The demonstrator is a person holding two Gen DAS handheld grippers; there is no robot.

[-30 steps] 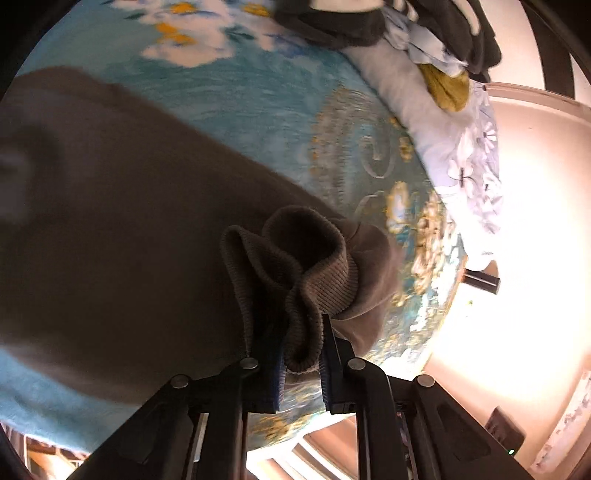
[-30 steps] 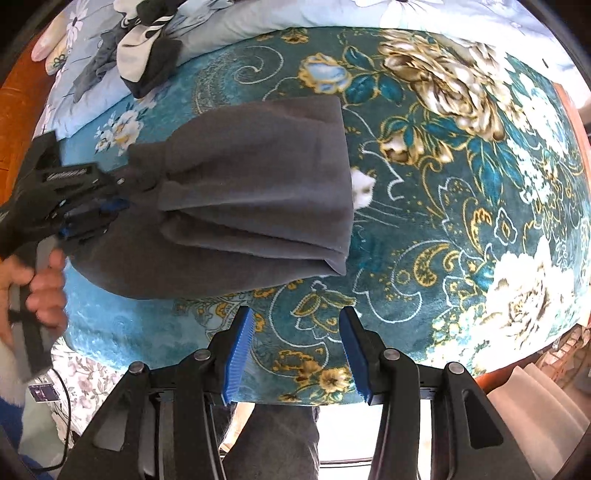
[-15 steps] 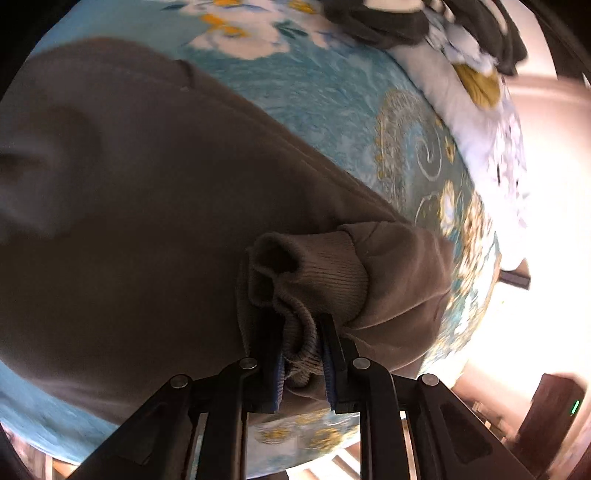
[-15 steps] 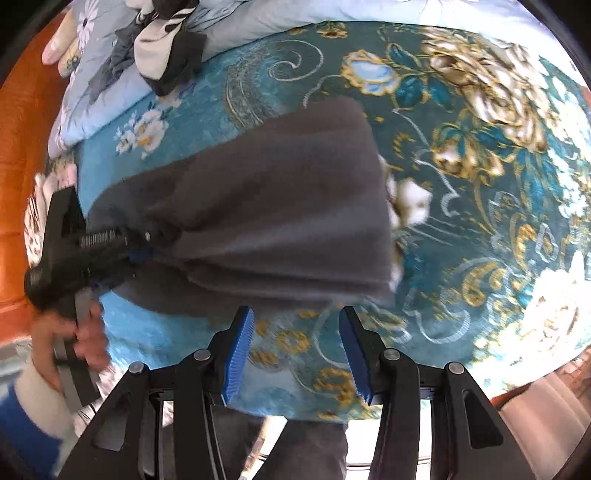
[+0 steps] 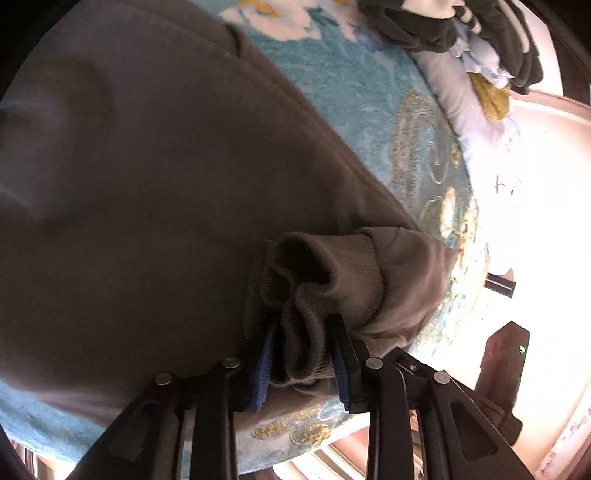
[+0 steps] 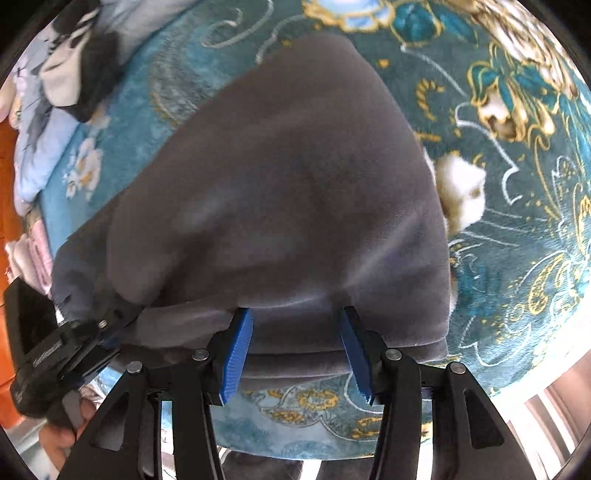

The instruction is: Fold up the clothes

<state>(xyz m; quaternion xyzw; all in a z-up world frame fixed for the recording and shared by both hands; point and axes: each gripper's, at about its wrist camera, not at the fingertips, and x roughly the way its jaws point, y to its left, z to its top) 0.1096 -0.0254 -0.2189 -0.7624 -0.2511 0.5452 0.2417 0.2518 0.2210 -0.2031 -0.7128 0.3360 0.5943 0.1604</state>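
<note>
A dark grey sweatshirt [image 6: 288, 192] lies folded on the teal floral blanket [image 6: 517, 236]; in the left wrist view it [image 5: 147, 192] fills most of the frame. My left gripper [image 5: 301, 363] is shut on the bunched ribbed cuff [image 5: 332, 280] of its sleeve, at the sweatshirt's near edge. That gripper also shows in the right wrist view [image 6: 79, 349] at the lower left, gripping the cloth. My right gripper [image 6: 295, 354] is open, its blue pads [image 6: 238, 354] just over the sweatshirt's near folded edge, nothing between them.
A heap of dark and striped clothes [image 5: 461, 26] with a mustard piece [image 5: 491, 96] lies at the far end on a pale sheet. A white tuft [image 6: 461, 188] sits beside the sweatshirt's right edge. The bed's edge [image 6: 332, 435] runs just below my right gripper.
My right gripper has moved in towards the sweatshirt, which now reaches its pads. My left gripper keeps hold of the cuff and has shifted further over the garment.
</note>
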